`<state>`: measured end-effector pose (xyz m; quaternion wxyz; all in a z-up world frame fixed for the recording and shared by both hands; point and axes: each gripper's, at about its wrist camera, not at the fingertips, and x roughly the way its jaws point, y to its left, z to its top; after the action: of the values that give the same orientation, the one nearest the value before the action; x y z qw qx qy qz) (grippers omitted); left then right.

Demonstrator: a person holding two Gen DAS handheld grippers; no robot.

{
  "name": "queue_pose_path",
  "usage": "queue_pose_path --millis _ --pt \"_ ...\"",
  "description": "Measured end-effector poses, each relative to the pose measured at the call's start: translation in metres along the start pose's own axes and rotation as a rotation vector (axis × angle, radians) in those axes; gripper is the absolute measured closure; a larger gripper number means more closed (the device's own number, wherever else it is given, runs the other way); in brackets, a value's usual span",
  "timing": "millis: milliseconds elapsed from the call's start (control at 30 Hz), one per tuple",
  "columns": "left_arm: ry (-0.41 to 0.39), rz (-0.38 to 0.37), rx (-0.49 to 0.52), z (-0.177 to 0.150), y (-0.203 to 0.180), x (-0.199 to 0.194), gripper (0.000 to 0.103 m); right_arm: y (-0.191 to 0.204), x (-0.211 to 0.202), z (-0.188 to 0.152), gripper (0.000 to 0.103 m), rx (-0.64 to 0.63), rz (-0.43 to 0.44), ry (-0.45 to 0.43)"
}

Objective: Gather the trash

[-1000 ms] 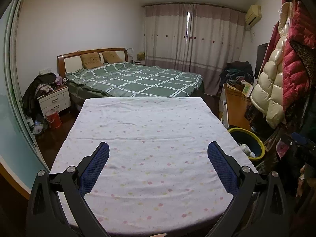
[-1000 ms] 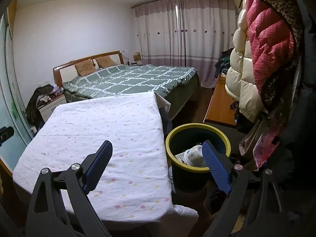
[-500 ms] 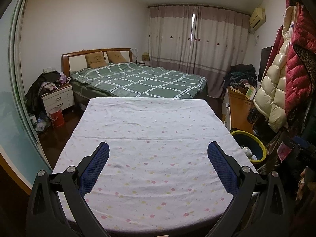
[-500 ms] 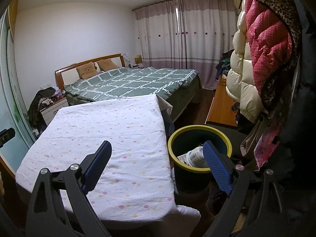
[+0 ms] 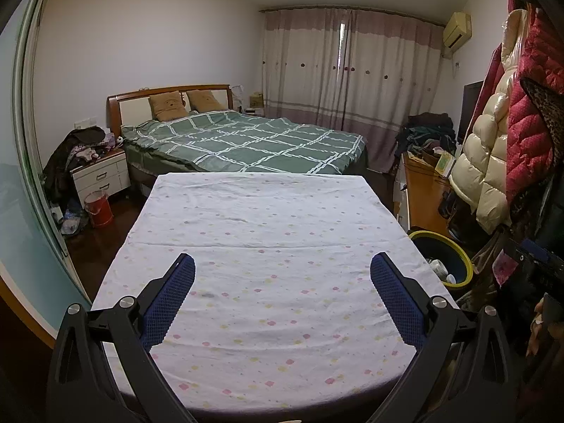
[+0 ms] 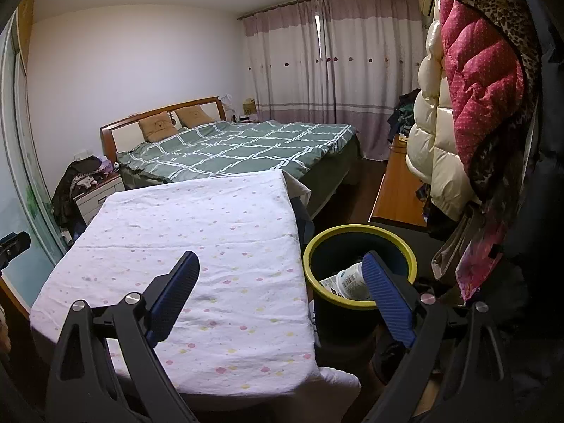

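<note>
A dark bin with a yellow rim [image 6: 359, 232] stands on the floor right of the table; it also shows in the left wrist view [image 5: 440, 243]. Inside it lie a white labelled container [image 6: 349, 278] and other pieces of trash. My right gripper [image 6: 280, 264] is open and empty, above the table's right edge and the bin's near rim. My left gripper [image 5: 282, 264] is open and empty above the near half of the table. The table is covered by a white cloth with small dots [image 5: 268, 246], and no trash shows on it.
A bed with a green checked cover [image 5: 246, 144] lies beyond the table. Coats [image 6: 469, 105] hang at the right, close to the bin. A wooden desk [image 6: 398, 190] stands behind the bin. A nightstand [image 5: 102, 176] and a red bucket [image 5: 100, 204] are at the left.
Both grippers have drawn back and risen slightly, so more of the room and table shows. Both stay open and empty.
</note>
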<state>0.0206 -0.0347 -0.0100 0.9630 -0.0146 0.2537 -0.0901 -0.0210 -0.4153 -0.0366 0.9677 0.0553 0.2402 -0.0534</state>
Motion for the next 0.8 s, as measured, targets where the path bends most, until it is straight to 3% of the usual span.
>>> queue_pose_path --millis 800 --pt "0.01 -0.002 -0.001 -0.0025 -0.0005 0.003 0.005 0.0046 0.0022 -0.0018 0.014 0.003 0.009 0.008"
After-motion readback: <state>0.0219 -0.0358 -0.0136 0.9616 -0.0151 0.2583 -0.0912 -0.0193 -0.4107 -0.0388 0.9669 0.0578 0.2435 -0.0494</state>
